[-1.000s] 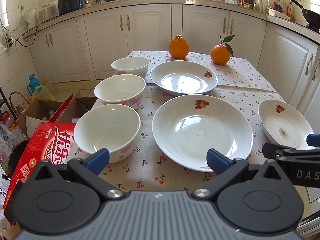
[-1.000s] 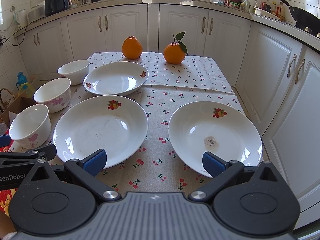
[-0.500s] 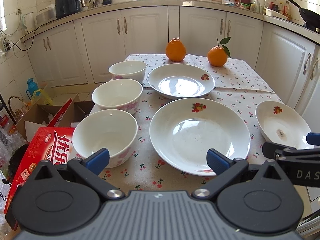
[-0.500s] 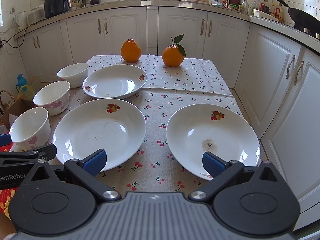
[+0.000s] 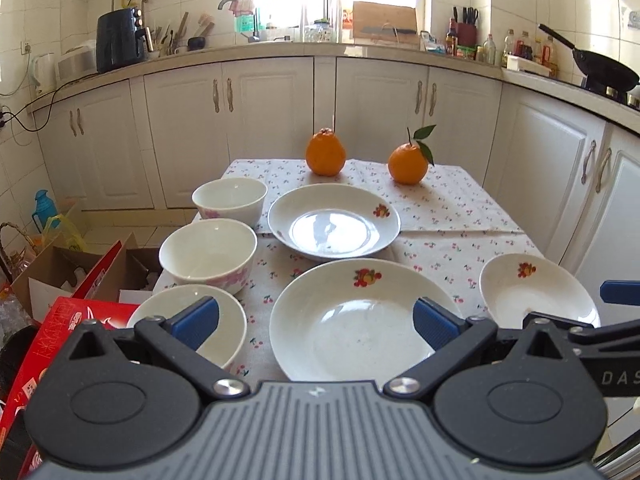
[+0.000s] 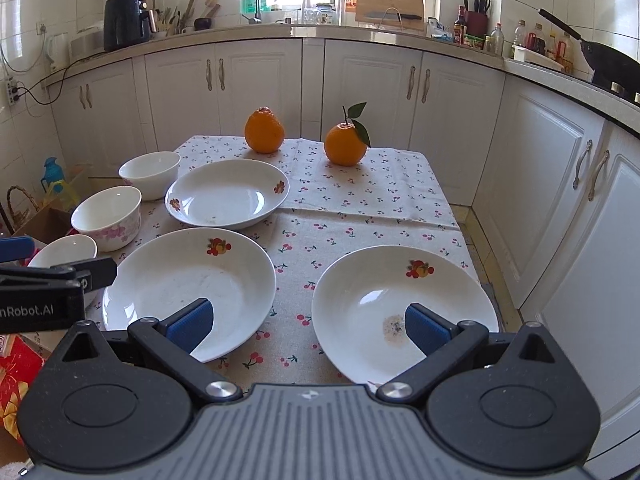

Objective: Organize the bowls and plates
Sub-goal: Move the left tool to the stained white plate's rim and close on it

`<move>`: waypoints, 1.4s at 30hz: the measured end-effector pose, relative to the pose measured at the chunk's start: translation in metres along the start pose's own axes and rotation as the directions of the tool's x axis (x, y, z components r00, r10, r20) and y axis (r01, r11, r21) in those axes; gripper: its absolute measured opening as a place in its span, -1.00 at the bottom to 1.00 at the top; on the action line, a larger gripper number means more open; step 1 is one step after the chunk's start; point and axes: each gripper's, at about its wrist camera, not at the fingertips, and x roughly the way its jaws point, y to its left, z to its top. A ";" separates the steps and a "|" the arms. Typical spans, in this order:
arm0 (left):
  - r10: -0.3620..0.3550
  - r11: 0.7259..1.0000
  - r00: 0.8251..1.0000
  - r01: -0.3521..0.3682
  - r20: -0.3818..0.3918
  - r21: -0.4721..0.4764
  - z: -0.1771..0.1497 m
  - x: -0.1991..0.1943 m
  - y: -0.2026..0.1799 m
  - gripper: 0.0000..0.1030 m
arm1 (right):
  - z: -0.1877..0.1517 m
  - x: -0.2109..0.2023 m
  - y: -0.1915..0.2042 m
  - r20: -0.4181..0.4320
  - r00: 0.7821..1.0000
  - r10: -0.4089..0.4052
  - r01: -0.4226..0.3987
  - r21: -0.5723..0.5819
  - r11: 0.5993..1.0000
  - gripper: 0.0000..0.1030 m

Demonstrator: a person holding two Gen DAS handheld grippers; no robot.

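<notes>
1. My left hand-held gripper [image 5: 314, 322] is wide open and holds nothing; its blue pads frame the near-left bowl [image 5: 188, 320] and the near-centre plate [image 5: 360, 320]. My right hand-held gripper [image 6: 308, 322] is just as wide and just as empty.

2. What changed over the last second: both views have tipped up and sunk lower, so the window and upper wall now show and the dishes sit lower in frame. No dish has moved. I judge the task has not begun; I am only lining up.

3. Under the right hand-held gripper, its pads straddle the gap between the near-centre plate and the near-right plate [image 6: 404, 312], which has a speck of residue at its middle and sits by the counter's right edge.

4. Outward, the far plate [image 5: 334, 220] lies mid-counter, near the centre plate's far rim but apart from it.

5. 3 bowls run along the counter's left edge: near-left, the middle bowl [image 5: 208, 254], the far bowl [image 5: 229, 200].

6. Orientation: all 6 dishes are upright, mouths up, round, so no long axis; only the fruit decals mark a direction, on the far-side rims.

7. 2 oranges [image 5: 325, 154] sit at the counter's far edge.
</notes>
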 end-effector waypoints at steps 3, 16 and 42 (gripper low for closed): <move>-0.045 0.998 0.999 0.045 -0.017 0.033 0.010 0.005 -0.005 0.99 | 0.000 -0.007 -0.016 0.031 0.999 0.007 -0.007 -0.017 1.000 1.00; -0.124 0.981 0.984 0.140 -0.128 0.131 0.024 0.040 -0.043 0.99 | -0.044 0.008 -0.084 -0.014 1.000 -0.004 0.003 -0.060 0.998 1.00; -0.251 0.893 0.930 0.330 -0.270 0.305 0.030 0.109 -0.154 0.99 | -0.075 0.075 -0.126 -0.145 0.976 0.161 -0.181 -0.133 0.974 1.00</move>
